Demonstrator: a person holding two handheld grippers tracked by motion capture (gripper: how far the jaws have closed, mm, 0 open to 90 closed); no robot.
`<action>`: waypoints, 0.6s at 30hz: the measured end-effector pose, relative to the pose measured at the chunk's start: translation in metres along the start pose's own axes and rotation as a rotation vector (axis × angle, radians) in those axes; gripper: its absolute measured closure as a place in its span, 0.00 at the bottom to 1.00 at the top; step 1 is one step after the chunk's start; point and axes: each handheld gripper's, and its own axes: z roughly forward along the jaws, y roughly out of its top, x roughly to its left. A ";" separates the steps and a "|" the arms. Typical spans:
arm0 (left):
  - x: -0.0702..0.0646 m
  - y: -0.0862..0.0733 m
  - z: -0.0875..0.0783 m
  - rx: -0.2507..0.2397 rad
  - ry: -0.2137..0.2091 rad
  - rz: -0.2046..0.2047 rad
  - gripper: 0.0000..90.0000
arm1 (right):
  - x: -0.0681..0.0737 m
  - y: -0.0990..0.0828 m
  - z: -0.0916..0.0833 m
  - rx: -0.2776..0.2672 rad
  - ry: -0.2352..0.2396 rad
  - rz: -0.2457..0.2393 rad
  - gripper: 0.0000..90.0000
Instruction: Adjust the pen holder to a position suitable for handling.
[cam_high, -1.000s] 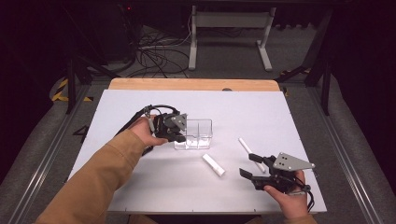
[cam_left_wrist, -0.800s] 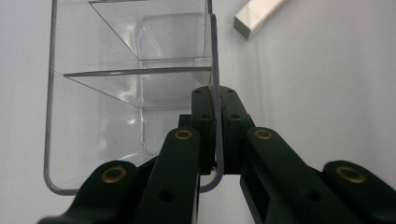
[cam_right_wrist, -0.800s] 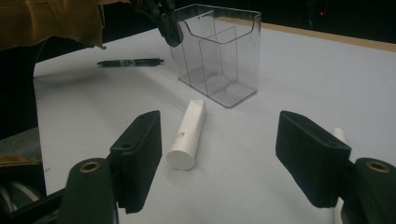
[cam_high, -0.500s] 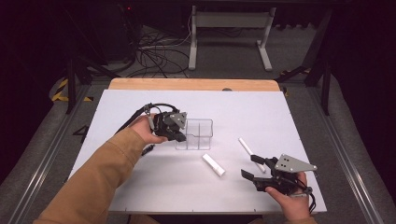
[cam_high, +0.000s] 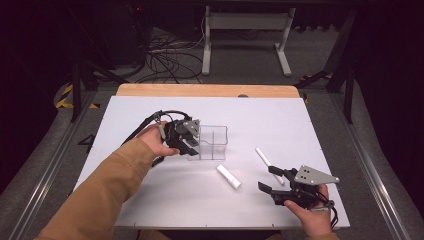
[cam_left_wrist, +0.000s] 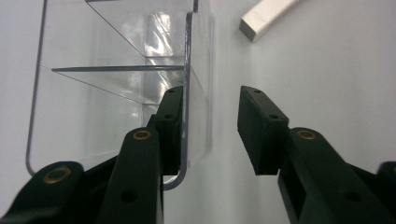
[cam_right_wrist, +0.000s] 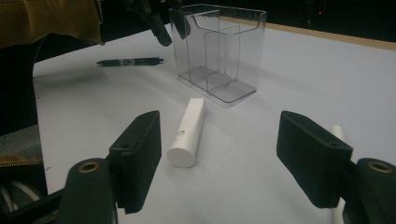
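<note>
Two grippers: one in each hand, both over the white table top (cam_high: 150, 200).
Landmark: clear plastic organiser box with inner dividers (cam_high: 212, 142), upright near the middle of the table top.
Left gripper (cam_high: 189, 141): at the box's left wall; jaws just been opening, one pad inside the wall, the other outside and clear of it, wall between them, unpressed (cam_left_wrist: 215, 128).
Right gripper (cam_high: 272, 181): well in front and right of the box; jaws wide, nothing between the pads (cam_right_wrist: 219, 158).
Short white cylinder (cam_high: 228, 176): lying flat just in front of the box.
Thin white stick (cam_high: 263, 158): lying right of the box, near the right gripper.
Dark pen (cam_right_wrist: 130, 61): lying left of the box.
</note>
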 end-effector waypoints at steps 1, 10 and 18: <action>0.000 0.000 0.000 0.005 -0.001 -0.005 0.68 | 0.000 0.000 0.000 0.000 0.001 0.000 0.35; 0.002 0.004 0.003 0.039 -0.056 -0.074 0.65 | 0.001 0.000 0.001 0.002 0.002 -0.002 0.35; 0.000 0.009 0.008 0.086 -0.045 -0.096 0.58 | 0.001 0.000 0.001 0.003 0.005 -0.004 0.35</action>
